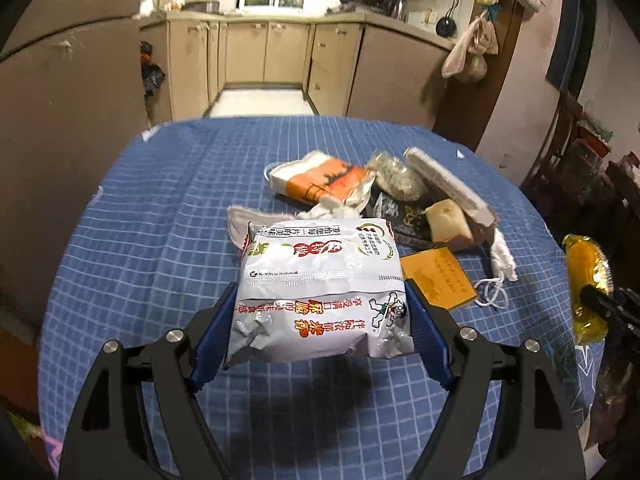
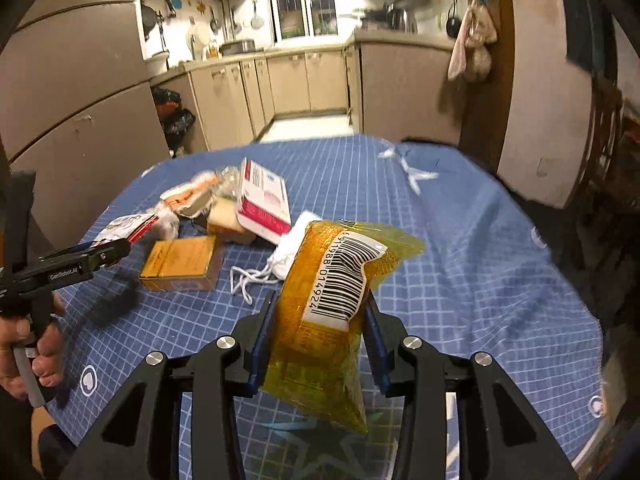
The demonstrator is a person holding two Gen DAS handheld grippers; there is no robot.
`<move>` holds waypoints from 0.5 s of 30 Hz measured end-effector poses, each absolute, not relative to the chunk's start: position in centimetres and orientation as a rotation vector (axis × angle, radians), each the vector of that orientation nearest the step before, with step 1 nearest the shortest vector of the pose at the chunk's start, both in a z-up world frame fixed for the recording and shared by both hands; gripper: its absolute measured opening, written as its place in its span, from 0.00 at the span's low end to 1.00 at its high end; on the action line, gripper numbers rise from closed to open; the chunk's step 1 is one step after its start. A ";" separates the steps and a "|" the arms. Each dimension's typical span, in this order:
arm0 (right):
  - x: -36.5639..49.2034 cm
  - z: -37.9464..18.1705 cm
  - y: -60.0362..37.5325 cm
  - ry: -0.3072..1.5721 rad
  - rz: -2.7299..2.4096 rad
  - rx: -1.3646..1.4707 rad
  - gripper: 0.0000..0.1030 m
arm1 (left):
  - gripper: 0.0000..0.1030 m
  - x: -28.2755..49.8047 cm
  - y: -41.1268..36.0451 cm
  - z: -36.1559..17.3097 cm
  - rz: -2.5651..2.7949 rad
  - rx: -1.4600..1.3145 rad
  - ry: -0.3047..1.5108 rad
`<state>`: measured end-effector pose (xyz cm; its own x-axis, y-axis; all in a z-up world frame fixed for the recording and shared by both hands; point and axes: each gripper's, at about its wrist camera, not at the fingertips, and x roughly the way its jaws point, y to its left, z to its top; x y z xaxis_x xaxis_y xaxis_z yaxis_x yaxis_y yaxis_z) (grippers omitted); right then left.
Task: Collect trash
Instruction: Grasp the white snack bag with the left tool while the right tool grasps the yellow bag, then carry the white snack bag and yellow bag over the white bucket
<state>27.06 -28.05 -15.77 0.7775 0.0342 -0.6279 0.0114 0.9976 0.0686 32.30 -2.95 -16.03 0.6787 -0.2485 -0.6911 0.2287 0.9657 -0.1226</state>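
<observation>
Your left gripper [image 1: 320, 312] is clamped across a puffy silver-white foil snack bag with red print [image 1: 320, 288], its blue pads pressing both sides with the jaws spread wide to fit it; the bag hangs clear of the round table under a blue checked cloth [image 1: 160, 208], its shadow lying on the cloth below. Your right gripper [image 2: 320, 340] is closed to a narrower gap on a translucent yellow plastic packet with a white barcode label [image 2: 332, 300], also lifted off the cloth; in the left wrist view that packet shows at 3 o'clock.

So both hands are loaded, and the step in hand looks like the carry-away part of collecting; no bin or bag for trash shows in either view, so I cannot tell you where to drop them.

The rest of the litter sits in 1 heap at 12 o'clock from the left gripper: an orange-and-white soft tissue pack [image 1: 316, 180], a flat white-and-pink cardboard box [image 2: 264, 200], a small flat yellow-orange carton [image 2: 180, 264] and a white face mask with loose ear loops [image 2: 280, 260], close together and partly touching.

Next you likely need to swing both loads towards the container, keeping the grips firm; the foil bag is slippery and air-filled, so squeeze steadily rather than hard.
</observation>
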 end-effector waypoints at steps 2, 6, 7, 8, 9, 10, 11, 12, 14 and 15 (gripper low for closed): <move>26.1 -14.9 -27.9 0.643 0.001 0.046 0.40 | 0.73 31.0 -3.2 -15.2 -0.249 -0.009 0.741; 24.1 -13.2 -27.8 0.576 -0.013 0.015 0.40 | 0.73 28.1 -4.3 -12.9 -0.230 0.017 0.649; 23.7 -12.6 -27.8 0.561 -0.016 0.010 0.40 | 0.73 27.5 -4.6 -12.4 -0.232 0.016 0.633; 23.1 -12.2 -27.8 0.546 -0.017 0.007 0.40 | 0.73 26.9 -4.9 -11.9 -0.237 0.017 0.615; 22.6 -11.6 -27.9 0.531 -0.018 0.006 0.40 | 0.73 26.1 -5.4 -11.3 -0.247 0.016 0.597; 22.2 -11.1 -28.0 0.522 -0.018 0.004 0.40 | 0.73 25.5 -5.9 -10.8 -0.256 0.016 0.584; 21.9 -10.6 -28.1 0.515 -0.017 0.001 0.40 | 0.73 25.2 -6.3 -10.3 -0.263 0.016 0.574; 21.4 -10.0 -28.2 0.506 -0.023 -0.008 0.40 | 0.73 24.6 -6.9 -9.7 -0.273 0.015 0.559; 20.8 -9.2 -28.4 0.493 -0.032 -0.013 0.40 | 0.73 23.8 -7.8 -8.8 -0.284 0.014 0.539; 20.4 -8.6 -28.7 0.486 -0.037 -0.011 0.40 | 0.73 23.4 -8.3 -8.3 -0.291 0.015 0.528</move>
<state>20.36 -28.70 -8.62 0.8835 -0.0384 -0.4668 0.0330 0.9993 -0.0198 23.37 -8.31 -8.29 0.8235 -0.2697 -0.4991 0.2775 0.9588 -0.0602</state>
